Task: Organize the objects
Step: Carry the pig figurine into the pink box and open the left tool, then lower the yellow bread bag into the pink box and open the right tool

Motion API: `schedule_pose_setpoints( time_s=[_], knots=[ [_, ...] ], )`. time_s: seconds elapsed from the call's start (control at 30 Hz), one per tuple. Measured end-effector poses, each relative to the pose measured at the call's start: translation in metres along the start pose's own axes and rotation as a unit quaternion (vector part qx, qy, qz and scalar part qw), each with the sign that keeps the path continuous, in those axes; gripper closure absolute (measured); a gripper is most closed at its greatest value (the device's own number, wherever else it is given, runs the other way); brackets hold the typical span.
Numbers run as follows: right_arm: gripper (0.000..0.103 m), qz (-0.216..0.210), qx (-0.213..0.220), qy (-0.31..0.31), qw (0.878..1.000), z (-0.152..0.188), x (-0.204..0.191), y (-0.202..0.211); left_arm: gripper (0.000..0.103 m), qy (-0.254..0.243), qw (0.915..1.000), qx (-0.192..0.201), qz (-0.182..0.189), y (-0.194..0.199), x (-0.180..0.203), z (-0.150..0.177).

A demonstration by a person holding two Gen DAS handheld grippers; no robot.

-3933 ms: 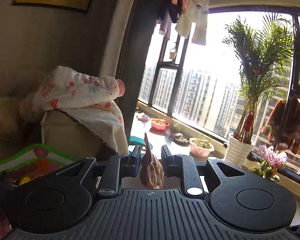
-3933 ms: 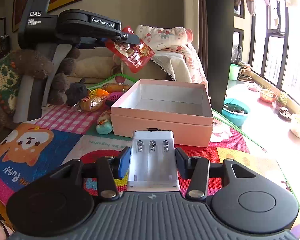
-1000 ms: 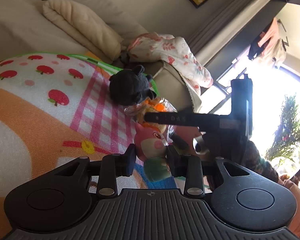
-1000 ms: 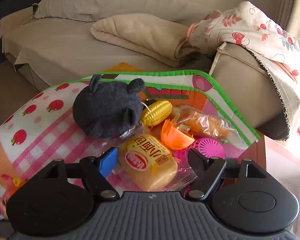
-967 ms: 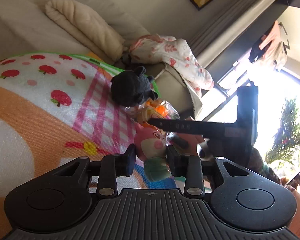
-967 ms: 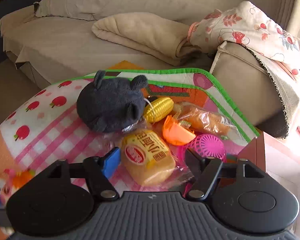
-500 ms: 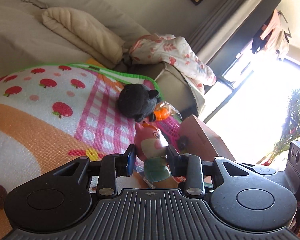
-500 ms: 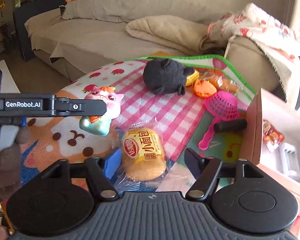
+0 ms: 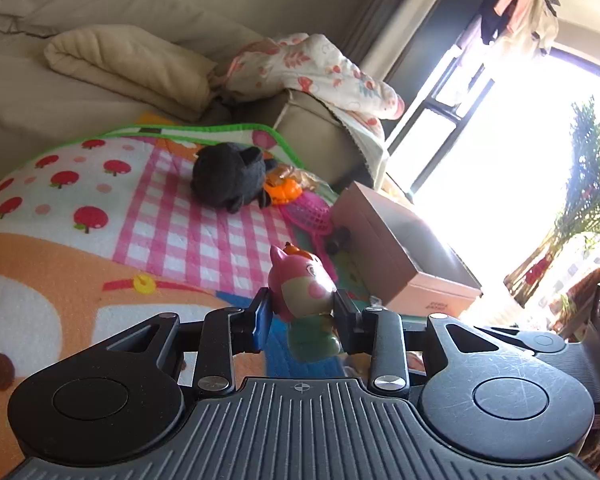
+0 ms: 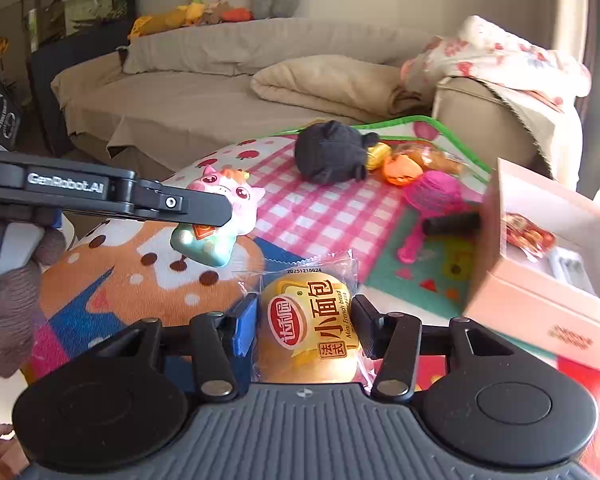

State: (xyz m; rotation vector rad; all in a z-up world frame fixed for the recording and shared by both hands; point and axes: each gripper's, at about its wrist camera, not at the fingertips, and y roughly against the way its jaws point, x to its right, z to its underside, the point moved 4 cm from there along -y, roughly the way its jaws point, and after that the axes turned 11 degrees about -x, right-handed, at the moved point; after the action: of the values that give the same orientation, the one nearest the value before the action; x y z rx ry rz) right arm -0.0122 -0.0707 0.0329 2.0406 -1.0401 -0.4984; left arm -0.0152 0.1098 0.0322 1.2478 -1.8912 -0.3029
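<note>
Your left tongs (image 9: 302,316) grip the pig toy (image 9: 302,288) at its pink head, both pads pressed to its sides. In the left wrist view the toy stands upright at lower centre, its long axis running up and down the frame, ears up and green body hanging down between the fingers; its face turns toward the right of the frame. In the right wrist view the same toy (image 10: 220,216) sits at centre left, clear above the mat (image 10: 308,216), tilted with its head toward the upper right and its green base toward the lower left.

Your right tongs (image 10: 304,328) are closing, with the bread pack (image 10: 310,320) between them at lower centre. Its long axis runs along the fingers, the crimped end pointing away from you, toward the top of the frame, and the printed label facing up.

The box (image 10: 540,272) lies open at the right edge of the right wrist view, with a red packet (image 10: 526,234) inside. A black plush (image 10: 330,156) rests on the checked part of the mat at upper centre, a pink scoop (image 10: 432,196) just right of it.
</note>
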Motion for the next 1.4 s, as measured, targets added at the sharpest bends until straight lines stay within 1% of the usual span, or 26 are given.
schedule_pose_setpoints(
  time_s=[0.1,0.17,0.27,0.33,0.4,0.53,0.6,0.67,0.77,0.83,0.9,0.93,0.97,1.0,1.07,1.1,1.17,1.2,1.3,1.4],
  knots=[
    [0.053,0.031,0.02,-0.039,0.999,0.033,0.021,0.03,0.066,-0.005,0.9993,-0.023,0.029,-0.017,0.023,0.003],
    [0.053,0.051,0.035,-0.06,0.996,0.049,0.031,0.042,0.066,-0.025,0.9981,-0.036,0.043,-0.027,0.044,0.001],
    [0.053,0.056,0.043,-0.104,0.992,0.068,0.049,0.049,0.066,-0.062,0.9957,-0.041,0.055,-0.037,0.081,-0.003],
    [0.053,0.07,0.049,-0.121,0.989,0.076,0.058,0.051,0.066,-0.082,0.9937,-0.044,0.062,-0.039,0.1,-0.005],
    [0.053,0.074,0.057,-0.13,0.987,0.083,0.065,0.055,0.066,-0.099,0.9921,-0.046,0.062,-0.042,0.118,-0.006],
    [0.053,0.078,0.081,-0.137,0.984,0.094,0.073,0.07,0.067,-0.104,0.9892,-0.07,0.075,-0.048,0.132,-0.002],
    [0.053,0.078,0.093,-0.139,0.983,0.098,0.076,0.077,0.067,-0.101,0.9887,-0.075,0.082,-0.051,0.138,-0.007],
    [0.053,0.079,0.099,-0.142,0.982,0.1,0.078,0.081,0.067,-0.097,0.988,-0.069,0.098,-0.055,0.148,-0.019],
    [0.053,0.083,0.098,-0.146,0.981,0.101,0.084,0.081,0.067,-0.109,0.9868,-0.037,0.113,-0.068,0.168,-0.048],
    [0.053,0.085,0.096,-0.149,0.98,0.102,0.087,0.079,0.066,-0.102,0.9866,-0.018,0.126,-0.083,0.177,-0.068],
    [0.053,0.084,0.092,-0.154,0.98,0.103,0.09,0.076,0.064,-0.087,0.9859,-0.011,0.143,-0.106,0.179,-0.085],
    [0.053,0.083,0.09,-0.157,0.98,0.104,0.091,0.074,0.064,-0.089,0.9862,-0.009,0.14,-0.118,0.18,-0.09],
    [0.053,0.084,0.087,-0.159,0.98,0.105,0.092,0.073,0.064,-0.102,0.9877,-0.006,0.119,-0.129,0.18,-0.093],
    [0.053,0.085,0.083,-0.162,0.98,0.106,0.093,0.071,0.064,-0.122,0.9888,0.003,0.086,-0.136,0.18,-0.094],
    [0.053,0.091,0.076,-0.166,0.979,0.109,0.096,0.069,0.064,-0.14,0.9888,0.031,0.041,-0.141,0.173,-0.091],
    [0.053,0.096,0.075,-0.166,0.979,0.11,0.098,0.069,0.064,-0.131,0.9899,0.035,0.042,-0.14,0.167,-0.089],
    [0.053,0.1,0.073,-0.168,0.978,0.111,0.102,0.07,0.064,-0.099,0.9929,0.029,0.059,-0.135,0.151,-0.084],
    [0.053,0.099,0.071,-0.171,0.978,0.11,0.106,0.069,0.064,-0.09,0.9938,0.024,0.061,-0.132,0.143,-0.08],
    [0.053,0.103,0.07,-0.178,0.976,0.102,0.115,0.069,0.064,-0.078,0.9955,0.017,0.051,-0.119,0.121,-0.067],
    [0.053,0.098,0.089,-0.188,0.973,0.085,0.127,0.079,0.064,-0.077,0.9959,0.008,0.047,-0.102,0.098,-0.048]
  ],
)
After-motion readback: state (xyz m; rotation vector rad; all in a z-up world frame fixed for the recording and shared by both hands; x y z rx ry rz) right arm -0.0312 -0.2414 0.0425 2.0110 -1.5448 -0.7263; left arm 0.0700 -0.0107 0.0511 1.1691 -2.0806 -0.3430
